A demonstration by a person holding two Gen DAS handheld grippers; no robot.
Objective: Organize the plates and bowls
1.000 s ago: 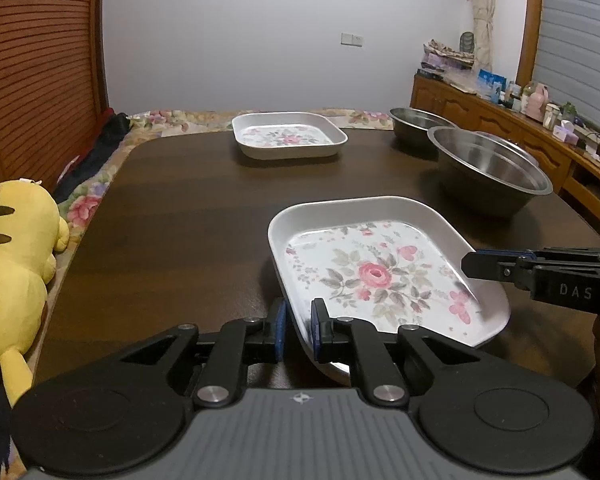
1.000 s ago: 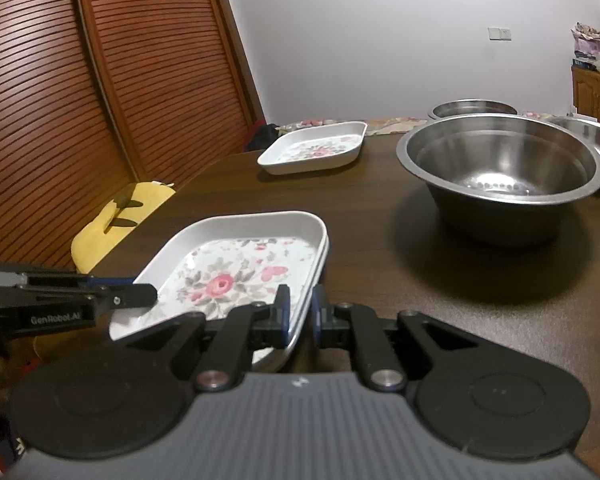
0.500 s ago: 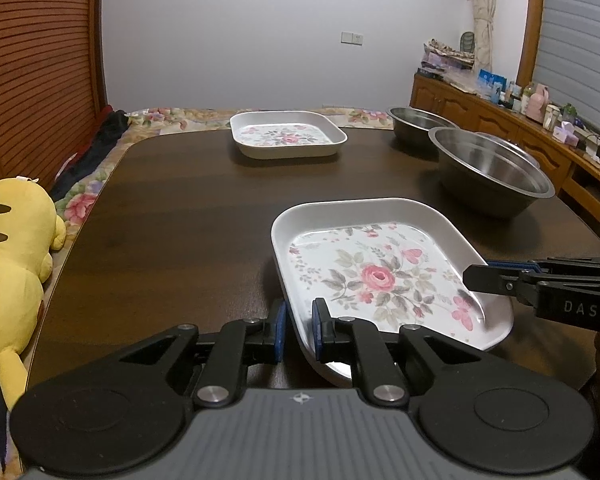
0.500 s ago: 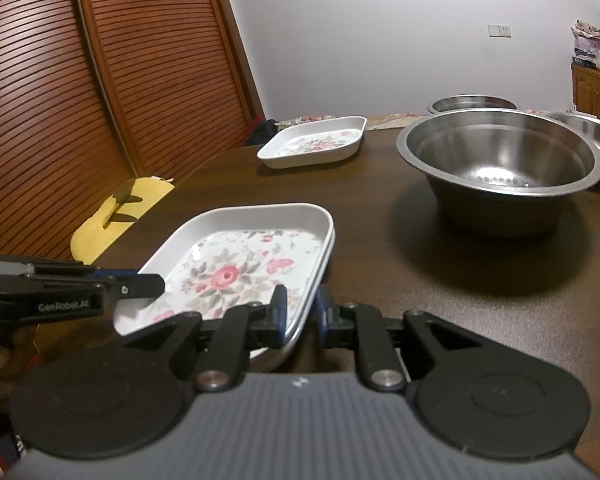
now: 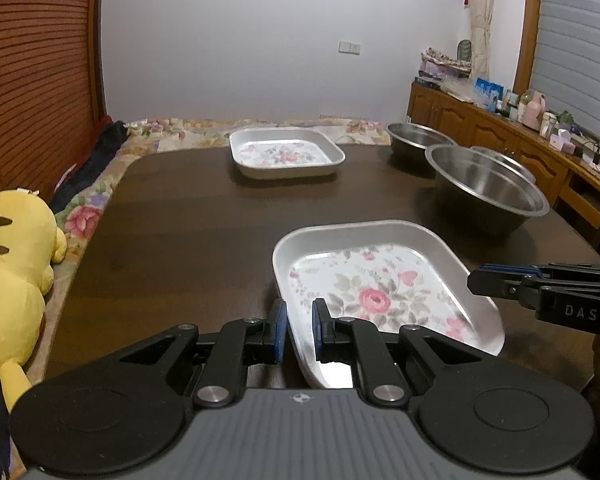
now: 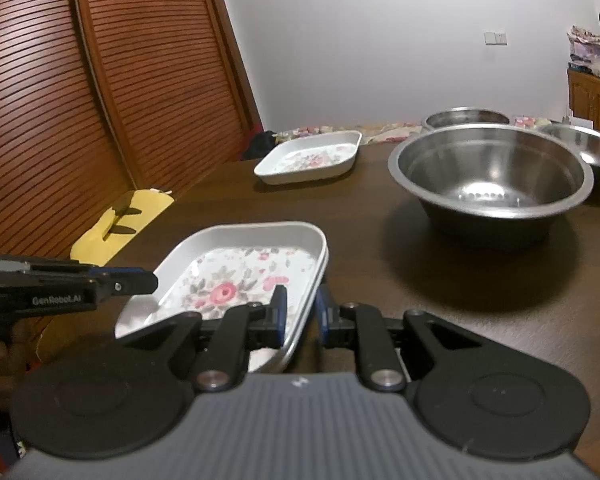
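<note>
A white square plate with a rose pattern point(image 5: 380, 280) point(image 6: 240, 276) is held just over the dark wooden table point(image 5: 188, 232), near its front edge. My left gripper point(image 5: 300, 330) is shut on the plate's near-left rim. My right gripper point(image 6: 300, 314) is shut on the opposite rim and shows in the left wrist view as a black arm point(image 5: 500, 282). The left gripper point(image 6: 132, 280) shows at the left of the right wrist view. A second floral plate point(image 5: 286, 156) point(image 6: 308, 156) rests at the far side of the table.
A large steel bowl point(image 5: 484, 188) point(image 6: 488, 176) stands right of the held plate, with two smaller steel bowls point(image 5: 418, 138) point(image 6: 596, 152) behind it. A yellow plush toy point(image 5: 12, 272) lies off the table's left edge. A cluttered wooden sideboard point(image 5: 500, 132) runs along the right wall.
Both grippers keep their hold on the plate. The plate and grippers have shifted slightly, so the table, bowls and far plate sit a little lower in both views.
</note>
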